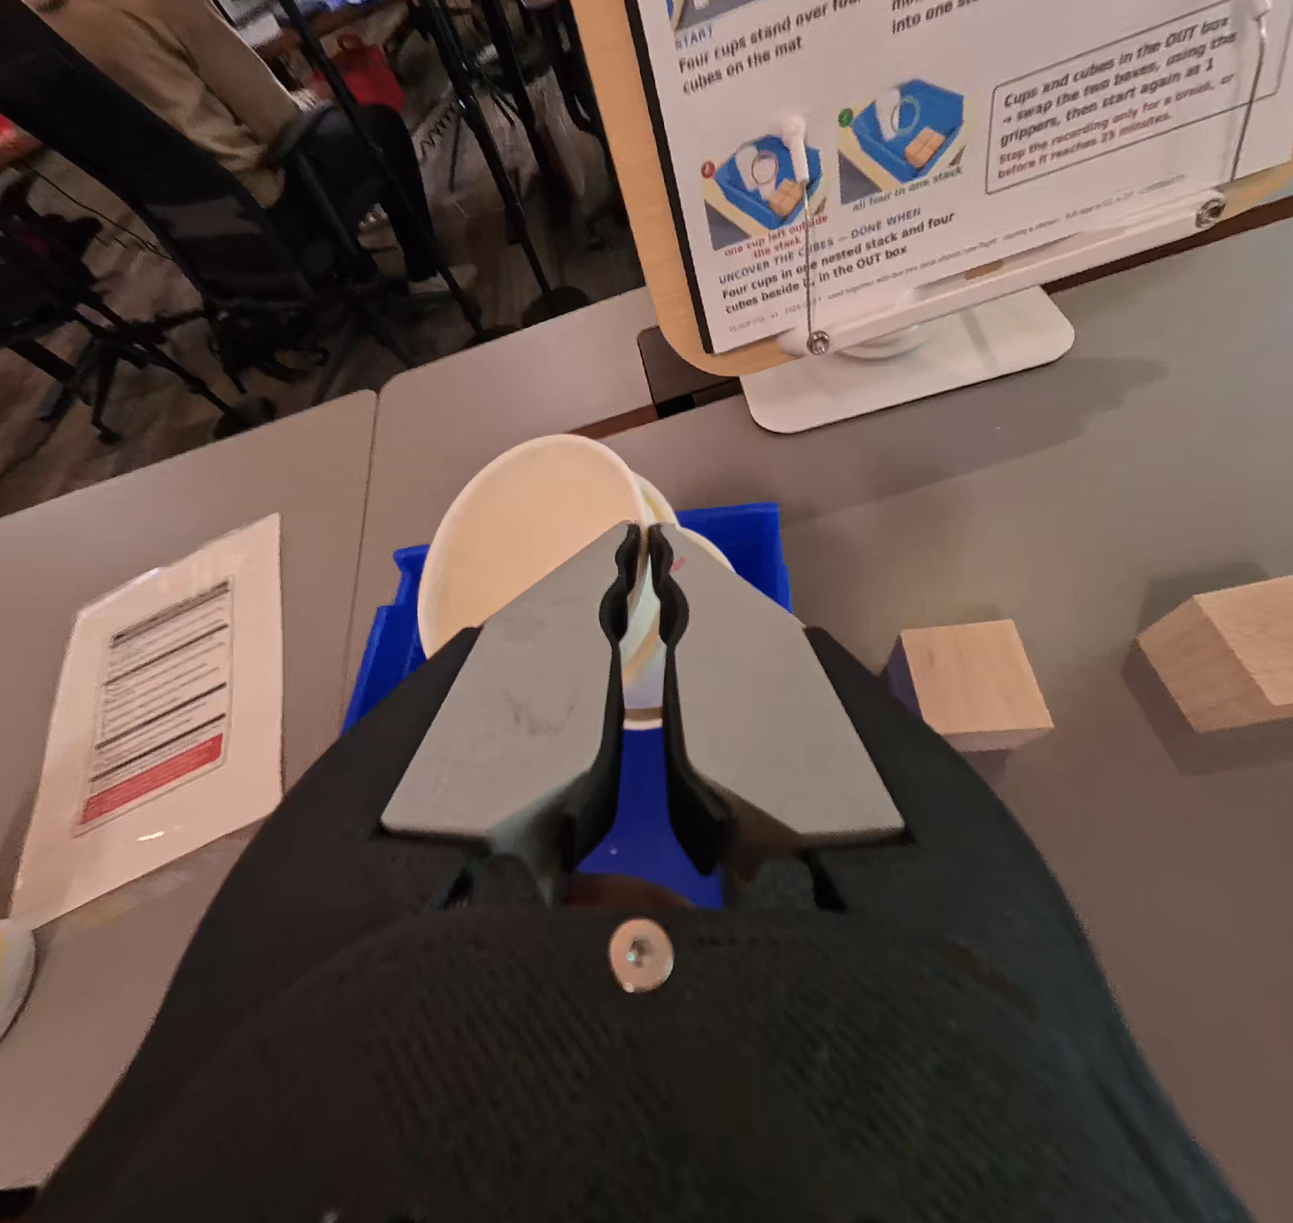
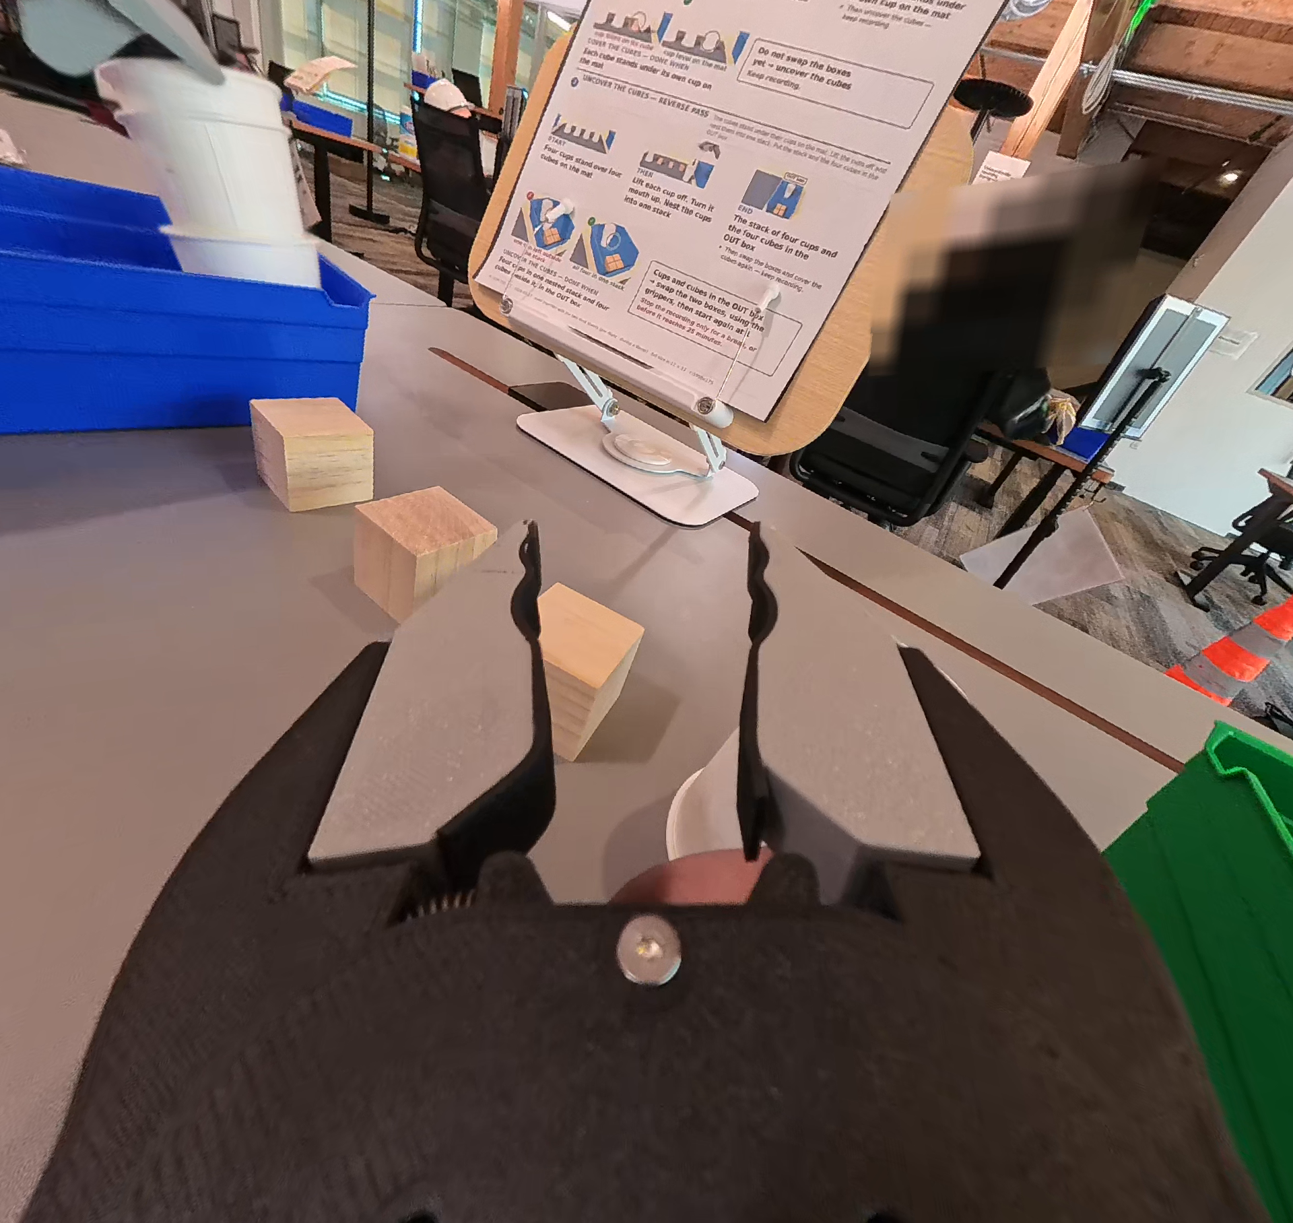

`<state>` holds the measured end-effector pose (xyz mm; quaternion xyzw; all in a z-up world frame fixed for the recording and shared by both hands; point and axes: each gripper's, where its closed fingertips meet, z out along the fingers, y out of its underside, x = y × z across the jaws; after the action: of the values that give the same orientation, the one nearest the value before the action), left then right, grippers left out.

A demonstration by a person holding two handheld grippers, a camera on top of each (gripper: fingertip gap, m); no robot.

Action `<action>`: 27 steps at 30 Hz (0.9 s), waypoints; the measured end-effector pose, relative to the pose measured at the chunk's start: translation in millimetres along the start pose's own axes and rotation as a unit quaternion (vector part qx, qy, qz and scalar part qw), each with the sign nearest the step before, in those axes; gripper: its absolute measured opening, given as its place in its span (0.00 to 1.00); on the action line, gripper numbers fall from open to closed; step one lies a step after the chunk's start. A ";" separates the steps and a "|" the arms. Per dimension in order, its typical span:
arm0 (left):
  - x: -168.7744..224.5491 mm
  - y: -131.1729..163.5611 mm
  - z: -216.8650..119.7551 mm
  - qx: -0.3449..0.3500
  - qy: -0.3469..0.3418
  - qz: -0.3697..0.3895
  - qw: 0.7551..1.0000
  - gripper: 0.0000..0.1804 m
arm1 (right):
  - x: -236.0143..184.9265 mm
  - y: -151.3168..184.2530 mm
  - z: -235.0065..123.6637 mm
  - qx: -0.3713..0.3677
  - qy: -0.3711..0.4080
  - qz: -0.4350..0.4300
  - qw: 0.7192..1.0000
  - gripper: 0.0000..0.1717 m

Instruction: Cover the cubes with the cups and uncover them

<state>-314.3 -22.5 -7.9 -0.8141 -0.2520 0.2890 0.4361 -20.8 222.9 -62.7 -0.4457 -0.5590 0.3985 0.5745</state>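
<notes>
My left gripper (image 1: 644, 546) is pinched on the rim of the top cup (image 1: 532, 532) of a nested stack in the blue bin (image 1: 742, 532). My right gripper (image 2: 640, 546) hangs with jaws apart and bare, above a cube (image 2: 591, 657) at 12 o'clock. Three cubes, the others at 10 o'clock, stand bare on the table (image 2: 175, 630), and a cup (image 2: 707, 818) stands under my right gripper, so I judge most covering remains.

Left gripper (image 1: 644, 539): your jaws are closed on the rim of a white paper cup (image 1: 532, 532), one pad inside the wall and one outside, and you hold it raised and tilted.
Right gripper (image 2: 642, 546): your jaws stand wide apart with nothing pressed between them, held low and pointed forward.
Your hand: only a small part of a finger (image 2: 700, 874) shows at the right gripper's base.
</notes>
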 end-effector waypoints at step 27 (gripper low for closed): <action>344.1 -49.2 -161.5 0.418 0.513 -0.083 0.745 0.00 | -51.8 -69.1 -44.3 0.131 -0.423 0.431 0.786 0.42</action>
<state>32.3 138.6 21.1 -0.5513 0.0895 -0.1333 0.8187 17.7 150.8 -10.4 -0.3478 -0.4381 0.8226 0.1015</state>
